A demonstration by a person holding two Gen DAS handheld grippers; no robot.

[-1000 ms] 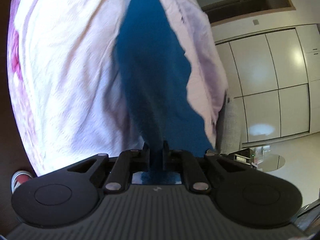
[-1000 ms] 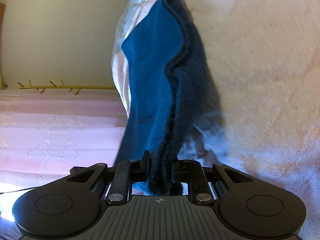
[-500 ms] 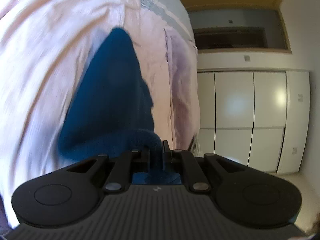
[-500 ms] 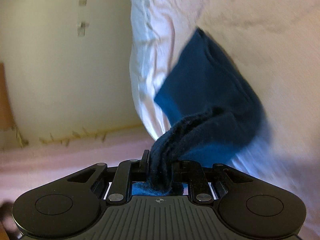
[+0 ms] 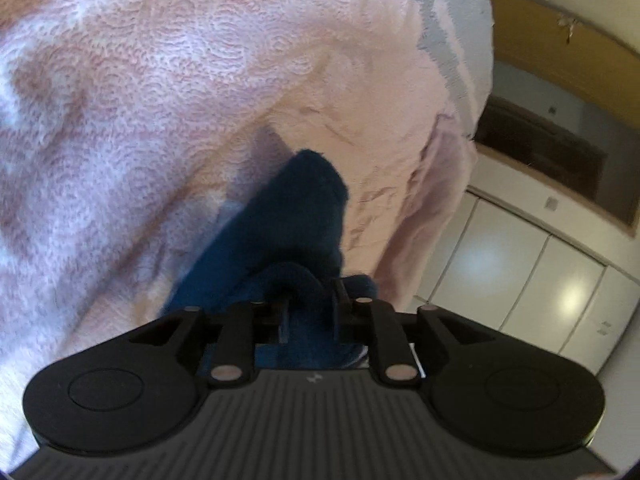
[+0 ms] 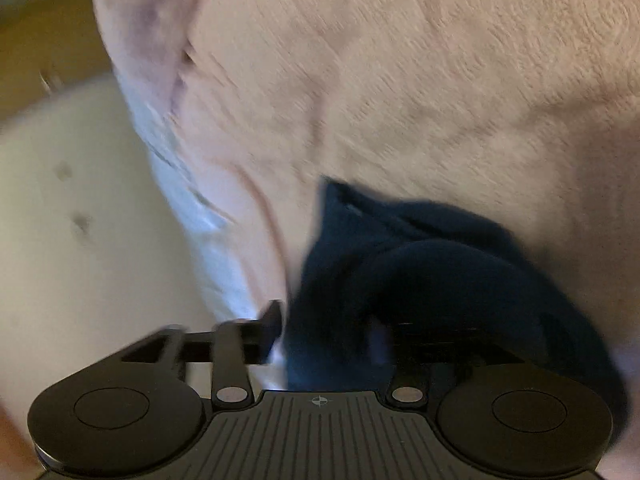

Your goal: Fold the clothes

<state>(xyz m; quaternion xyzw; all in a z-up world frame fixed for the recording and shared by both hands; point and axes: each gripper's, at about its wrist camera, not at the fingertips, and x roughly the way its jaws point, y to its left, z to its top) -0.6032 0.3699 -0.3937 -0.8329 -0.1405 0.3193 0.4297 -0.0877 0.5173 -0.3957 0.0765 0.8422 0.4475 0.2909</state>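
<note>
A dark blue cloth (image 5: 288, 216) lies bunched on the pink textured bed cover (image 5: 160, 100). My left gripper (image 5: 312, 304) is low over its near end. The jaws are opening a little, and a fold of the cloth still sits between the fingers. In the right wrist view the same blue cloth (image 6: 420, 248) is heaped on the pink cover (image 6: 400, 80). My right gripper (image 6: 336, 320) is opening wide. Its left finger (image 6: 272, 320) stands clear of the fabric. The cloth drapes over and hides the right finger.
White cabinet doors (image 5: 520, 280) and a dark recess (image 5: 540, 148) stand beyond the bed's right edge. A grey striped fabric (image 5: 452, 40) lies at the bed's far end. In the right wrist view a cream wall (image 6: 60, 240) lies left of the bed's edge.
Both grippers came down to the bed with the blue cloth, which went from hanging stretched to bunched on the cover. Both sets of jaws have parted, the right ones widely.
</note>
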